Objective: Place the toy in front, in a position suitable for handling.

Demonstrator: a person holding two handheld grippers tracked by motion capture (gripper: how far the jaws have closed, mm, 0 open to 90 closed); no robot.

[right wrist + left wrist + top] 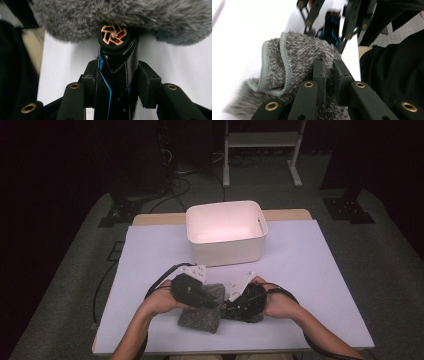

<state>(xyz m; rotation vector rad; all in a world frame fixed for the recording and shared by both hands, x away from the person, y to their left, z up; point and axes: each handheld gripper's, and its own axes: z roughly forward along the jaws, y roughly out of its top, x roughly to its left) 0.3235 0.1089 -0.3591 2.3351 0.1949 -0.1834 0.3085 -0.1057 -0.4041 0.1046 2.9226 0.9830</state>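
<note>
The cloth (307,52) is fuzzy grey, mottled light and dark, with a pale grey-green stitched hem. The toy car (112,82) is glossy black with thin blue stripes; its wheel (114,35) has a black tyre and a copper-coloured spoked rim showing red behind. Both tongs (329,72) (116,82) are matt black with brass-coloured rivets. The bin (226,234) is white, the worktop (310,270) pale lavender-white.

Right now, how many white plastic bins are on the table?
1: the white plastic bin stands at the far middle of the table, beyond both grippers. Nothing seems hidden.
</note>
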